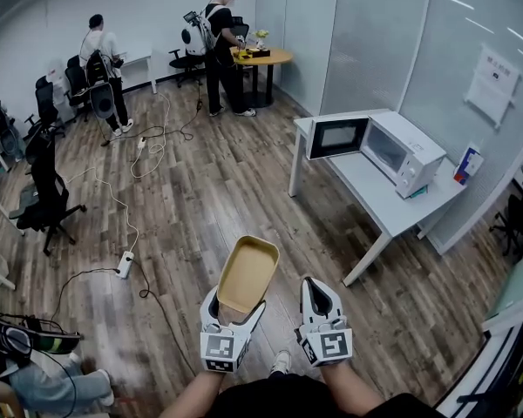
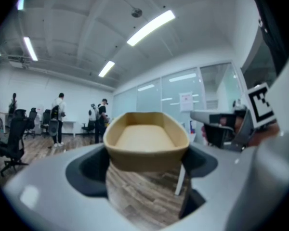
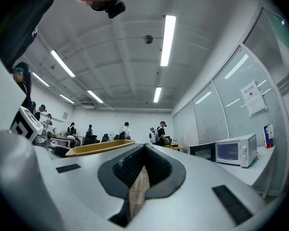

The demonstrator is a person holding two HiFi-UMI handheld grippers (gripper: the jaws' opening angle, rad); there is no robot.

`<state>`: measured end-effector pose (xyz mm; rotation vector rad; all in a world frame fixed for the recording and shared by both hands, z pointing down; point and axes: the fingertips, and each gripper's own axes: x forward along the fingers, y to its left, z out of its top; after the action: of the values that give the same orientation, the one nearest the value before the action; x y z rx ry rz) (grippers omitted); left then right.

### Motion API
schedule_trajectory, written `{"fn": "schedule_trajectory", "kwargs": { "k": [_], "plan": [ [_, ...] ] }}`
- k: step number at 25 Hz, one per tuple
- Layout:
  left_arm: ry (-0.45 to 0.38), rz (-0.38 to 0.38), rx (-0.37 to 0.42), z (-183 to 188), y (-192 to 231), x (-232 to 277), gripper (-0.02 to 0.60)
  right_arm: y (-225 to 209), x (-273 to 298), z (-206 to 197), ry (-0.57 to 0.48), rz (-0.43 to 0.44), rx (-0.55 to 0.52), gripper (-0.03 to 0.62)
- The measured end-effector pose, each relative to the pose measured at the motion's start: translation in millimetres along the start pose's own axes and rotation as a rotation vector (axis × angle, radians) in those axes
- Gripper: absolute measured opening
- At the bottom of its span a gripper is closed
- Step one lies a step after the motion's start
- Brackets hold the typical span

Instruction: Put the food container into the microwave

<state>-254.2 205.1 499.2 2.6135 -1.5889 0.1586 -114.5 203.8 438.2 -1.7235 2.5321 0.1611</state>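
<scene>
My left gripper (image 1: 235,312) is clamped on the food container (image 1: 247,273), its long axis toward 12 — the open microwave (image 1: 399,151) stands well apart between 1 and 2 o'clock — right gripper (image 1: 321,296) closed, empty.

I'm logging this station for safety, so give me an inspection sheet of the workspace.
Surface: white table, mostly bare beside the microwave.
Job's things: microwave on the table, door open; food container held up in the left tongs.
Clutter: blue-and-white item at the table's wall end.
Grippers: left tongs shut on the container's near end; right tongs shut, empty.
Cables: white cable and power strip on the wood floor.
Surroundings: office chairs at left; two people and a round table at the back.
</scene>
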Motion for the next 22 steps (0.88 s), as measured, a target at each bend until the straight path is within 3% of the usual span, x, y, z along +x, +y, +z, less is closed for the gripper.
{"fn": "schedule_trajectory", "kwargs": {
  "k": [11, 22],
  "plan": [
    [0.004, -0.007, 0.014, 18, -8, 78, 0.469, -66, 44, -5, -0.004, 0.027, 0.016, -0.002],
    [0.031, -0.012, -0.007, 27, -13, 136, 0.469, -93, 65, -27, 0.058, 0.074, 0.020, -0.002]
  ]
}}
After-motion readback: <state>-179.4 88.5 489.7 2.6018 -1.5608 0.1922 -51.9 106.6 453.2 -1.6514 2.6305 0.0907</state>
